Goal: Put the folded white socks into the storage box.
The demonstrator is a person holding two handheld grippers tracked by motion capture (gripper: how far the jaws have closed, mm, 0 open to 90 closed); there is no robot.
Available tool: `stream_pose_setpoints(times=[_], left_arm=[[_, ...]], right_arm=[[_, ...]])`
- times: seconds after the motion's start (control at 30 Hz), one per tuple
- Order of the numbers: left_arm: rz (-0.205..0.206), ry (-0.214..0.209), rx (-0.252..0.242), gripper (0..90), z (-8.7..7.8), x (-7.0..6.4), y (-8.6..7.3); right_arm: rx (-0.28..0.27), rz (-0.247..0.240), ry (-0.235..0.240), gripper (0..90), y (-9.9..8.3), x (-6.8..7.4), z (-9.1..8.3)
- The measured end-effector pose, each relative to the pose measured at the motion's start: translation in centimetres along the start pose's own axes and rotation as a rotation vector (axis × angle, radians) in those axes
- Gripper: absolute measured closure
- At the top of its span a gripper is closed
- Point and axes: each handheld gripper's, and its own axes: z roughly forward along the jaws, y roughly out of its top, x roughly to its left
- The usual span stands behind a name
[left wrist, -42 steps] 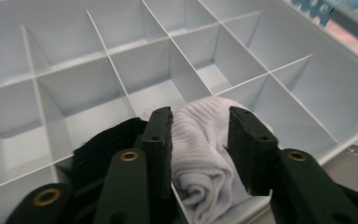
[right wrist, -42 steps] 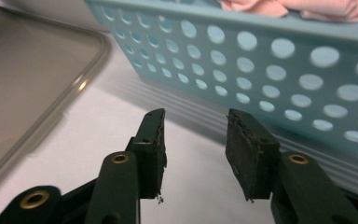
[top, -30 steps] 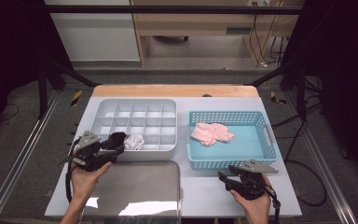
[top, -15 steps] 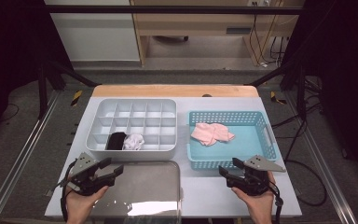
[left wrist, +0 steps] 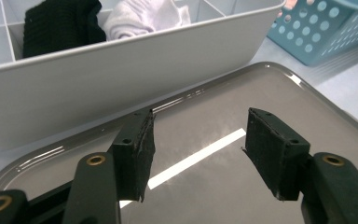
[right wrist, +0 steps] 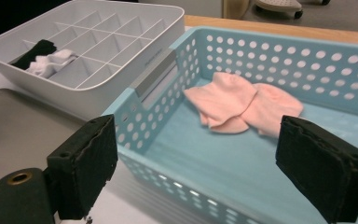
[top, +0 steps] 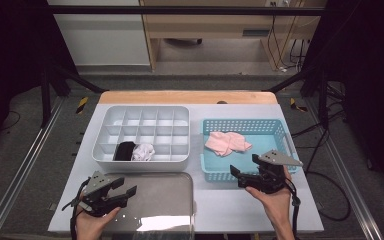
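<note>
— Pink socks [top: 226,143] lie in a loose heap inside the blue basket [top: 275,131], toward its far left part. Where is the right gripper [top: 244,169]?

— Over the basket's near edge, jaws spread wide, nothing between them. In the right gripper view the socks [right wrist: 242,106] sit beyond the pads [right wrist: 89,163], well apart from them.

— And the left gripper [top: 124,186]?

— Low over the grey metal tray [top: 170,200] at the table's near edge, jaws also spread and empty. The left gripper view shows its pads [left wrist: 135,150] above the shiny tray surface [left wrist: 214,196], with the white divided box [left wrist: 121,79] just beyond.

— What is in that box?

— A black sock [top: 125,150] and a white sock [top: 143,151], side by side in neighbouring compartments of the near row of the white divided box [top: 145,116]. They touch or nearly touch across the divider; I cannot tell which.

— How do box and basket sit?

— Box to the left, basket to the right, close together on the white table [top: 230,205], with the tray in front of the box.
</note>
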Motion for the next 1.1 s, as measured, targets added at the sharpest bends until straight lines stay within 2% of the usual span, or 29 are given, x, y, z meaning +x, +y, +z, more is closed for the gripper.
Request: stream_pose_setpoints(times=[0.17,0.27,0.37,0.47,0.57,0.73,0.8,0.87,0.97,1.03,1.1], left_arm=[[-0.005,-0.004,0.022,41.0,0.4,0.1,-0.3],[-0.004,-0.001,0.035,41.2,0.7,0.2,-0.4],[0.000,0.025,0.051,43.2,0.9,0.1,-0.5],[-0.014,0.022,0.049,44.8,0.9,0.3,-0.5],[-0.027,0.027,0.040,45.4,0.9,0.6,-0.5],[-0.051,0.000,0.041,45.9,0.9,1.3,-0.7],[-0.058,-0.015,0.046,45.9,1.0,1.4,-0.7],[-0.054,-0.012,0.052,43.1,1.1,1.4,-0.7],[-0.056,-0.007,0.047,41.4,1.1,1.4,-0.8],[-0.056,0.021,0.038,40.7,1.1,1.5,-0.9],[-0.050,0.043,0.034,40.6,1.0,1.7,-1.0]], right_arm=[[-0.022,0.013,-0.033,13.7,1.6,-0.6,0.3],[-0.038,0.008,-0.046,18.3,2.4,-0.8,0.7],[-0.039,-0.005,-0.036,24.0,3.1,-0.8,1.2],[-0.053,-0.013,-0.039,26.8,3.7,-0.8,2.0],[-0.058,-0.015,-0.037,27.5,4.3,-1.0,2.6],[-0.076,0.007,-0.022,23.7,5.2,-1.3,3.6],[-0.071,-0.010,-0.026,20.8,5.7,-1.2,4.1],[-0.053,-0.018,-0.027,20.6,6.1,-1.1,4.5],[-0.031,-0.025,-0.063,24.7,6.7,-1.0,5.3],[-0.017,-0.034,-0.094,28.0,7.0,-0.9,5.8],[-0.017,-0.036,-0.098,31.3,7.3,-1.0,6.4]])
